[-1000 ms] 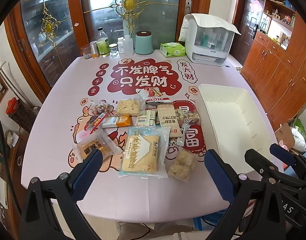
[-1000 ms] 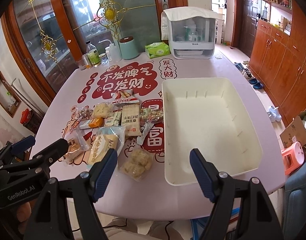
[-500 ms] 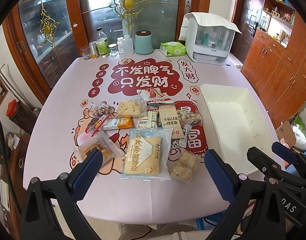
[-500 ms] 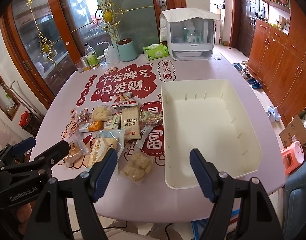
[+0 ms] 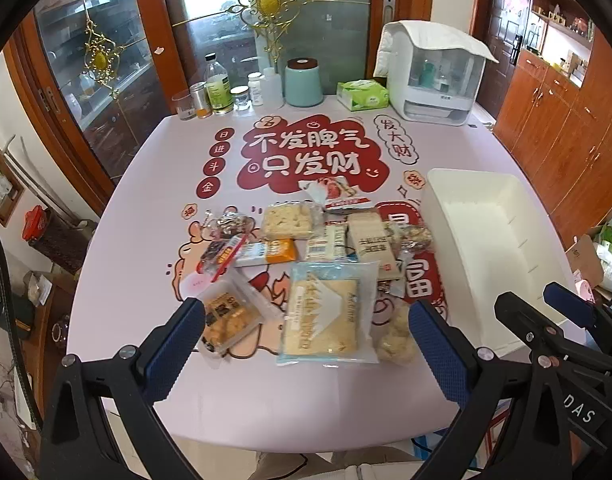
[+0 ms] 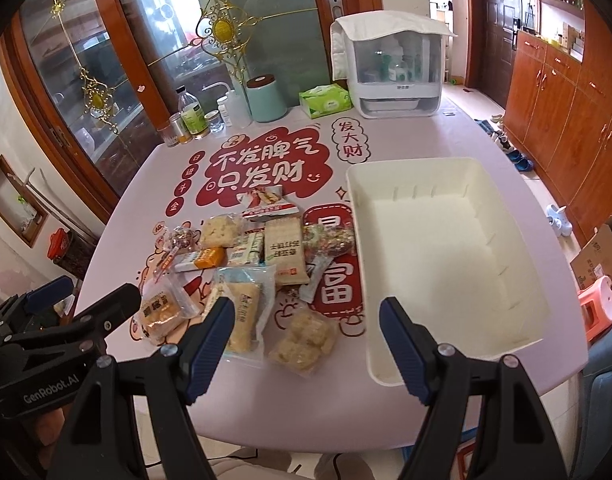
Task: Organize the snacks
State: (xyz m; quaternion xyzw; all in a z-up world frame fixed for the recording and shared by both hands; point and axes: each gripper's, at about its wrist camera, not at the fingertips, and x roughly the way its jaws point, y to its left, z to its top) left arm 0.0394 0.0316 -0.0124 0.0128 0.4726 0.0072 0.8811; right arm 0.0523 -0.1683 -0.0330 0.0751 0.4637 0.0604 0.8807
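The left gripper [image 5: 306, 336] hangs above the near edge of the pink table [image 5: 146, 208], fingers spread wide with nothing between them. Below the gap lies a clear-wrapped toast packet [image 5: 326, 314], with a small cake packet [image 5: 230, 316] on its left and a lumpy puffed-snack bag [image 5: 396, 340] on its right. Beyond them more snack packets [image 5: 306, 236] cluster together. The white bin [image 5: 442, 240] stands at right, and the right gripper [image 5: 566, 320] intrudes at lower right.

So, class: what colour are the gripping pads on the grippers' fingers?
Blue, with a textured surface; the pads show best in the left wrist view.
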